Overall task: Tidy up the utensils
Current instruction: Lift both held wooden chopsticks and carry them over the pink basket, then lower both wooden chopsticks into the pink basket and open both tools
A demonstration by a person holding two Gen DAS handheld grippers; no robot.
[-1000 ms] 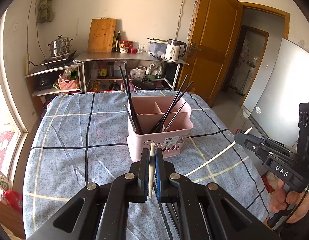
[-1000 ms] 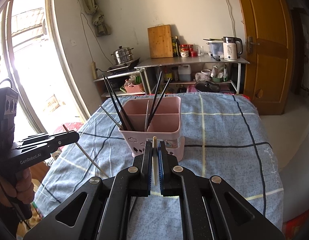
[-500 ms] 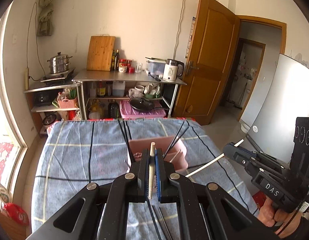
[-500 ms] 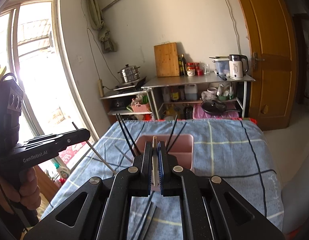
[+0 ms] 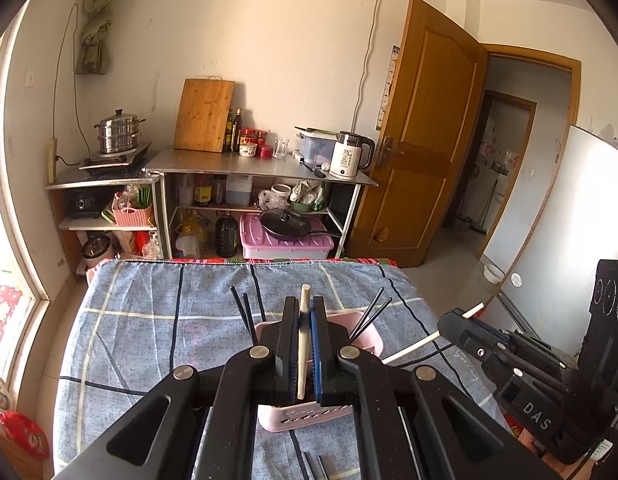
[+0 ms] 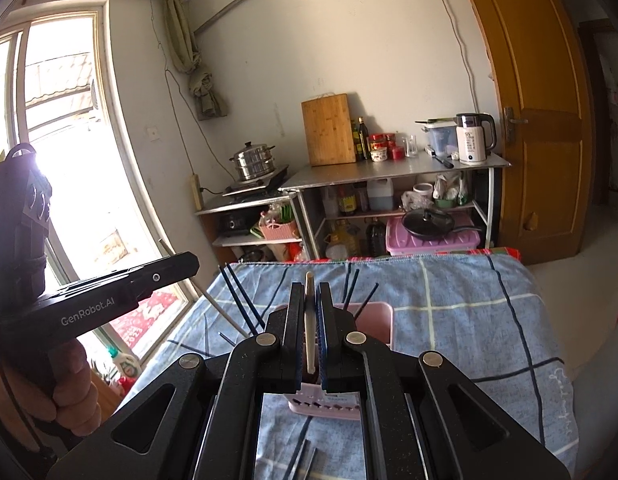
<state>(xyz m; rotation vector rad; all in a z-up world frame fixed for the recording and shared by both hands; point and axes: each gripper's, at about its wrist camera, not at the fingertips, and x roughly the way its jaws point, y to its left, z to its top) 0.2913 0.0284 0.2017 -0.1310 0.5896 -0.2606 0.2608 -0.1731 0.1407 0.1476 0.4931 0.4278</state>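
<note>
At the lower centre of the left wrist view, the left gripper (image 5: 305, 312) is clenched on a pale chopstick (image 5: 304, 344). The right gripper (image 6: 311, 300) likewise grips its own pale chopstick (image 6: 309, 332) at lower centre of its view. Behind both sits a pink utensil holder (image 5: 373, 336) with dark chopsticks (image 5: 245, 312) standing in it, on a blue checked cloth (image 5: 149, 320). More dark chopsticks (image 6: 305, 456) lie on the cloth at the bottom edge.
</note>
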